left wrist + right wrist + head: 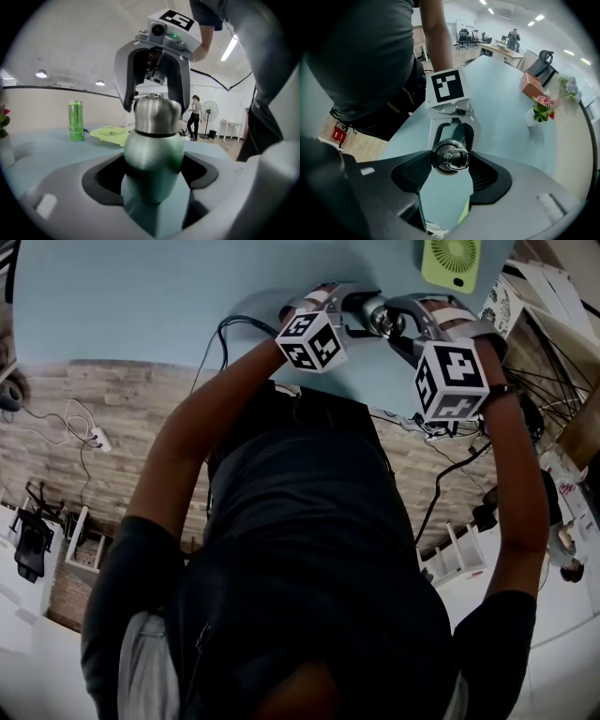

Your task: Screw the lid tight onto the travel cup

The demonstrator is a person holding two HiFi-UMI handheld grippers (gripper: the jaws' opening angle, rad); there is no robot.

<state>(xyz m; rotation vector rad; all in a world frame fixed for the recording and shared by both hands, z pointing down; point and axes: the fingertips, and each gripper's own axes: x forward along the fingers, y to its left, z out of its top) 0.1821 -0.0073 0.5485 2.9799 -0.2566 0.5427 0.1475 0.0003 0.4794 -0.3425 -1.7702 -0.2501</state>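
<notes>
The travel cup has a green body (153, 154) and a steel lid (157, 115) with a wire ring on top. My left gripper (152, 187) is shut on the green body and holds the cup upright over the pale blue table (141, 296). From above, my right gripper (156, 108) reaches down with a jaw on each side of the lid. In the right gripper view the lid (450, 157) sits between the two dark pads, touching both, with my right gripper (450, 161) shut on it. The left gripper (451, 136) shows just beyond. In the head view both grippers meet at the cup (380, 317).
A green drink can (75, 121) and a flat yellow-green fan (110, 134) lie on the table behind the cup. A small flower vase (541, 110) and an orange box (532, 84) stand further along the table. Cables hang off the table's near edge (225, 343).
</notes>
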